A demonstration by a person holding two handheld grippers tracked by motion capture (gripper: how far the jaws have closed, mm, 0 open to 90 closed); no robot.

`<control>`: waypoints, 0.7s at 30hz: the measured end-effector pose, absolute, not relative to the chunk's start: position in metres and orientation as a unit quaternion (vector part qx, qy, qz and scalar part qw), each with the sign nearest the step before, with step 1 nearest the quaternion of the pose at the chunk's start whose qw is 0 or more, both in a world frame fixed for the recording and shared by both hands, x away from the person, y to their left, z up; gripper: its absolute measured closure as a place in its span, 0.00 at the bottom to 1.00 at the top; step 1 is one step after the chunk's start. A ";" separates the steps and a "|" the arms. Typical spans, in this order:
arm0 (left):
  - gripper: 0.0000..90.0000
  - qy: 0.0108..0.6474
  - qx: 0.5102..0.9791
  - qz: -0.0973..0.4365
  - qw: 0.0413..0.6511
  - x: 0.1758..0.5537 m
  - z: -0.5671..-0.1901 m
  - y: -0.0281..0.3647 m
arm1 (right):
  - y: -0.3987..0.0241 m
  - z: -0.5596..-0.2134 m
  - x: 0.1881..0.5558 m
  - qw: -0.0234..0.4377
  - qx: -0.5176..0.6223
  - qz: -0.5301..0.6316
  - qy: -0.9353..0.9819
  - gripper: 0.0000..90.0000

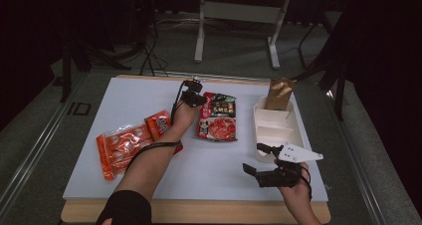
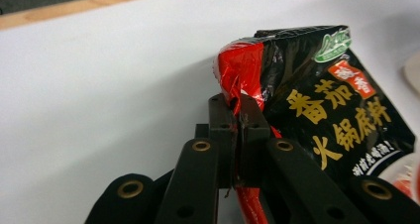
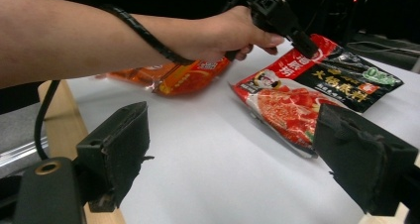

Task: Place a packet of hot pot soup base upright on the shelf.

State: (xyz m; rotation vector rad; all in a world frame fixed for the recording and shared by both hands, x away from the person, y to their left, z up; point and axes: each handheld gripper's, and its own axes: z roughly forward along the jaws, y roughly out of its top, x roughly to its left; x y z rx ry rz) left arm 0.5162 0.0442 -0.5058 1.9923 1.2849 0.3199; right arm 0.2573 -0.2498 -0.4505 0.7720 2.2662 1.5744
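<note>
My left arm reaches far across the table [image 1: 149,93], its tongs [image 2: 236,102] clamped on the red corner of the black-and-red sauce packet [image 1: 217,116] at centre. Right tongs [image 1: 259,158] rest near, spread wide and empty, beside the white tray [image 1: 297,130]; orange packets [image 1: 130,143] lie left.

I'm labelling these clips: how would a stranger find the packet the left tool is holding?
On the white table, look mid-board, just left of the white tray. The packet lies there, its far corner pinched by the left tool. Unlike the orange packets to its left, it is black on top and red below.
</note>
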 end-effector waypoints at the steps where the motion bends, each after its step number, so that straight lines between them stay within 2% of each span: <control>1: 0.98 0.501 0.772 0.125 0.371 0.514 -0.503 0.044 | -0.250 -0.450 0.257 0.137 0.267 0.545 0.782 0.16; 21: 0.99 0.458 0.754 0.173 0.437 0.470 -0.460 0.036 | -0.250 -0.445 0.257 0.157 0.272 0.544 0.779 0.16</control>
